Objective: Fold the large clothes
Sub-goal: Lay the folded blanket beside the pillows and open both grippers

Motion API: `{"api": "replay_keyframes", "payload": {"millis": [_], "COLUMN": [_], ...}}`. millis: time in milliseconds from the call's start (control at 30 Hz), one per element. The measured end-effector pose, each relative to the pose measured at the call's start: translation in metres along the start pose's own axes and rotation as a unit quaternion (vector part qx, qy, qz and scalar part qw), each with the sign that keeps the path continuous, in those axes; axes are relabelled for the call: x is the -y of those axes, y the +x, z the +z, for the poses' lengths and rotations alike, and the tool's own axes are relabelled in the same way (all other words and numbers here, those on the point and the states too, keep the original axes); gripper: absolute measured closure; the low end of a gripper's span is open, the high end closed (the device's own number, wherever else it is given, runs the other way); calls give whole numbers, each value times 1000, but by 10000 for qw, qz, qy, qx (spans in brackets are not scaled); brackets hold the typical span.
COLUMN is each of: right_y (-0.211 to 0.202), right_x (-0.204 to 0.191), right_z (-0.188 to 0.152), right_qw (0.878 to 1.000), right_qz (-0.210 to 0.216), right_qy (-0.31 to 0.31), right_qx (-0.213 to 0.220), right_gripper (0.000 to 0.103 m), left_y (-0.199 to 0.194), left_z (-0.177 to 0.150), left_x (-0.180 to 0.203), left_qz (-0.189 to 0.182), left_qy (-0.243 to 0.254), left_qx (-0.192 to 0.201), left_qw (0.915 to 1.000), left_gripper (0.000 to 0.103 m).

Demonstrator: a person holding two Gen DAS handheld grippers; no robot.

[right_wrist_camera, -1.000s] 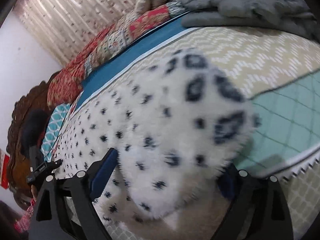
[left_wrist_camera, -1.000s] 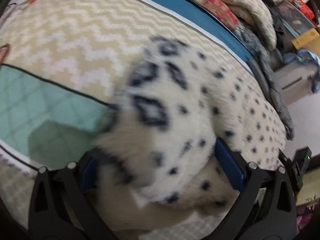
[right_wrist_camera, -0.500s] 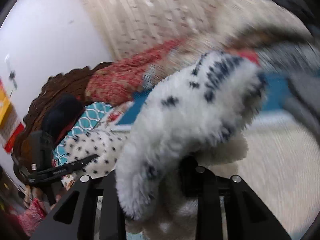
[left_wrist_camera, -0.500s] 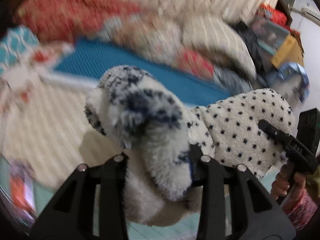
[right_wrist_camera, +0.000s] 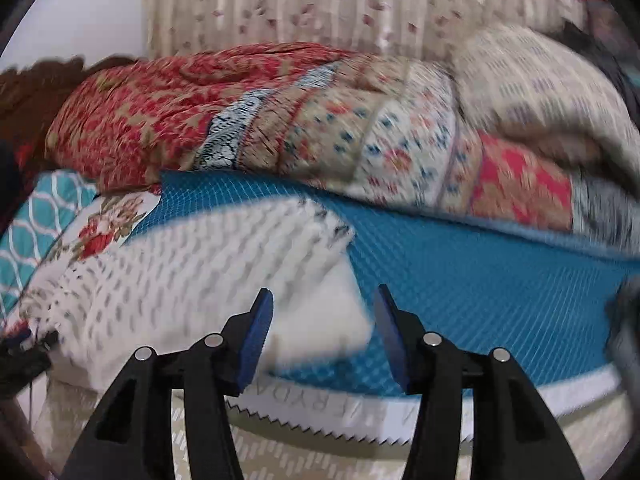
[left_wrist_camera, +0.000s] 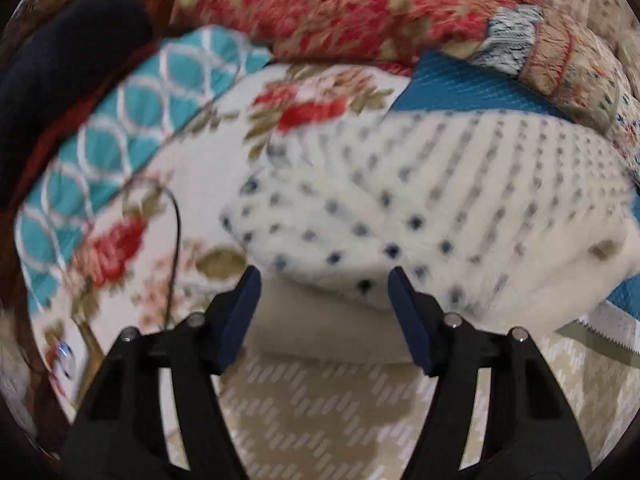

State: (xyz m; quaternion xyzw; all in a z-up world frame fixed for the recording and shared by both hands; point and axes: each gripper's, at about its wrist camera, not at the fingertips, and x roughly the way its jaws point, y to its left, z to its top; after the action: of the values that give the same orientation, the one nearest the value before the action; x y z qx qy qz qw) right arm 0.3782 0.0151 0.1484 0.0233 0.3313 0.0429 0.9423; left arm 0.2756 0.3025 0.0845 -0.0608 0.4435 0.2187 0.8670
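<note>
Meanwhile, one white dotted sweater [left_wrist_camera: 420,208] is lying folded mid-frame on the bed's blue quilt [right_wrist_camera: 460,276], as two grippers are hovering empty: the left gripper [left_wrist_camera: 324,304] is opening, the right gripper [right_wrist_camera: 322,328] is closing, neither touching fabric.

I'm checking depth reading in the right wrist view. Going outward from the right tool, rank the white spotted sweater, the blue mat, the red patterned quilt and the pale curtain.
1. white spotted sweater, just ahead of the right tool, to the left.
2. blue mat, under and beyond it, to the right.
3. red patterned quilt, piled behind the mat.
4. pale curtain, backdrop at top.
</note>
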Motion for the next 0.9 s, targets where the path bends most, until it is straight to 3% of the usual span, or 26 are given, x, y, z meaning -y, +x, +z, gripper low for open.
{"api": "replay_keyframes", "payload": {"millis": [200, 300, 500, 767, 900], "right_y": [-21, -51, -132, -217, -251], "right_x": [12, 11, 8, 27, 46], "right_z": [-68, -100, -159, -211, -239], "right_qw": [9986, 9965, 9922, 9926, 9919], "right_qz": [402, 747, 1204, 1103, 1105], "right_qy": [-149, -83, -46, -108, 130], "right_qx": [-295, -370, -334, -490, -607], "right_gripper": [35, 35, 52, 64, 67], "left_y": [-40, -79, -146, -215, -238], "left_z": [-35, -59, -122, -186, -205], "left_x": [-24, -28, -29, -11, -2], "left_qz": [-116, -178, -368, -260, -450], "left_qy": [-281, -297, -147, 145, 282], "left_qx": [310, 423, 527, 723, 656], "left_qw": [9991, 9985, 9978, 9969, 9964], "left_gripper": [39, 27, 17, 11, 9]}}
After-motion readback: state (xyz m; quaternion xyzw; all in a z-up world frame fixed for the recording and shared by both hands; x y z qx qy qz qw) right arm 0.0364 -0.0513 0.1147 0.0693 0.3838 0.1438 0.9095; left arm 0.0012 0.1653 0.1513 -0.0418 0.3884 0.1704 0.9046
